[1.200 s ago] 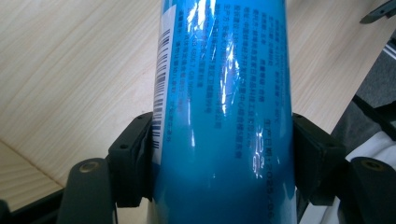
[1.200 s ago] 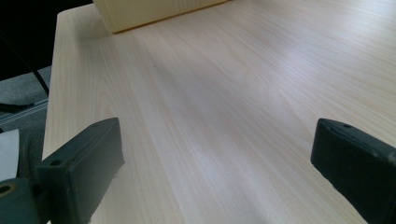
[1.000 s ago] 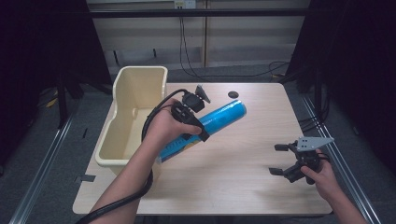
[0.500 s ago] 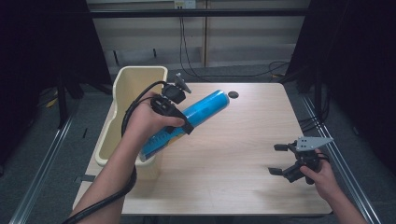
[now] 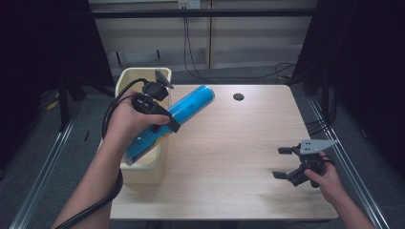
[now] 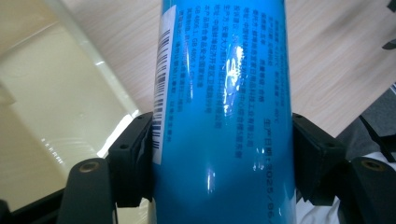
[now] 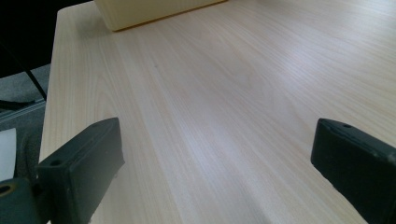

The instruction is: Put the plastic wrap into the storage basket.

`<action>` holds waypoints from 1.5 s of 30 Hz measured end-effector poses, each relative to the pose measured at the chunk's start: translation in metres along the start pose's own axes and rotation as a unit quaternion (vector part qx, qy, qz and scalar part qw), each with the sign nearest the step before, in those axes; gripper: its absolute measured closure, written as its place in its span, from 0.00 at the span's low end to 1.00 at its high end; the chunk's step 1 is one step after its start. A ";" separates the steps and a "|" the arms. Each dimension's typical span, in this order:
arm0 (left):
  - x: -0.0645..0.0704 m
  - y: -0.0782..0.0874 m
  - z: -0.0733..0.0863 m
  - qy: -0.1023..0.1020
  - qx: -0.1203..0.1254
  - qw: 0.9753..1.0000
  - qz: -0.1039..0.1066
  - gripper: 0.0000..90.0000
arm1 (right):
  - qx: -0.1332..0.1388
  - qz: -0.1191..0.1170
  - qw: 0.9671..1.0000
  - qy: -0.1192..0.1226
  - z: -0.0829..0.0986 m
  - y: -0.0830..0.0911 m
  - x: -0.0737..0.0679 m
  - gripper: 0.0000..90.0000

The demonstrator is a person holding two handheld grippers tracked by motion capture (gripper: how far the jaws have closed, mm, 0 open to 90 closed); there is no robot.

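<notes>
A long blue cylindrical can point(image 5: 188, 106) with printed text and a barcode is held tilted above the table's left side, its lower end over the cream bin point(image 5: 125, 78). My left gripper point(image 5: 160, 112) is shut on the can's middle; in the left gripper view both black jaws press the blue can point(image 6: 224, 112) from either side, with the bin's wall point(image 6: 56, 102) below to the left. My right gripper point(image 5: 282, 162) rests near the table's right front, open, with bare wood between its jaws point(image 7: 210, 135).
The light wooden table point(image 5: 229, 143) has a small dark round hole point(image 5: 238, 97) near its far edge. The cream bin stands along the table's left edge. Dark curtains and cables lie beyond the table; metal rails run along the floor on both sides.
My left gripper has carried the blue can leftward from over the table's middle until its lower end hangs over the bin. The right gripper has stayed in place.
</notes>
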State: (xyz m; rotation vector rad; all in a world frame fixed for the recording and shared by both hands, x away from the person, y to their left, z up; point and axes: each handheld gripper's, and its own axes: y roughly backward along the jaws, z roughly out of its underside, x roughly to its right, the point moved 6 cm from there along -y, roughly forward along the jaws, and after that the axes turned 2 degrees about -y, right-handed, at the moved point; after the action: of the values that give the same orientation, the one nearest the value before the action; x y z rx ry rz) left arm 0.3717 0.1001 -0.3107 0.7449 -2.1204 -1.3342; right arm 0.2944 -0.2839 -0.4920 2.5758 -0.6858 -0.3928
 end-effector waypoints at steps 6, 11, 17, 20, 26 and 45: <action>-0.009 0.011 0.010 0.031 0.012 0.999 -0.012 0.36 | -0.003 -0.001 1.000 0.004 -0.002 -0.005 0.000 0.02; -0.020 0.021 0.021 0.051 0.007 0.998 -0.022 0.36 | -0.007 -0.010 1.000 0.010 -0.005 -0.011 -0.001 0.02; -0.031 0.030 0.033 0.074 0.001 0.997 -0.037 0.36 | -0.008 -0.014 1.000 0.012 -0.007 -0.014 -0.003 0.03; -0.034 0.032 0.037 0.079 0.002 0.996 -0.042 0.36 | -0.008 -0.016 1.000 0.010 -0.007 -0.015 -0.003 0.02; -0.043 0.036 0.046 0.100 0.002 0.994 -0.048 0.36 | -0.009 -0.016 1.000 0.015 -0.007 -0.017 -0.004 0.03; -0.064 0.041 0.068 0.155 0.001 0.985 -0.079 0.36 | -0.008 -0.027 0.999 0.017 -0.013 -0.024 -0.006 0.02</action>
State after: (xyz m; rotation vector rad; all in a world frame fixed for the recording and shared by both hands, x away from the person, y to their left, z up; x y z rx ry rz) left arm 0.3635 0.2016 -0.3073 1.0674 -1.8467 -1.2044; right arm 0.3036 -0.2578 -0.4919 2.5847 -0.5998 -0.3682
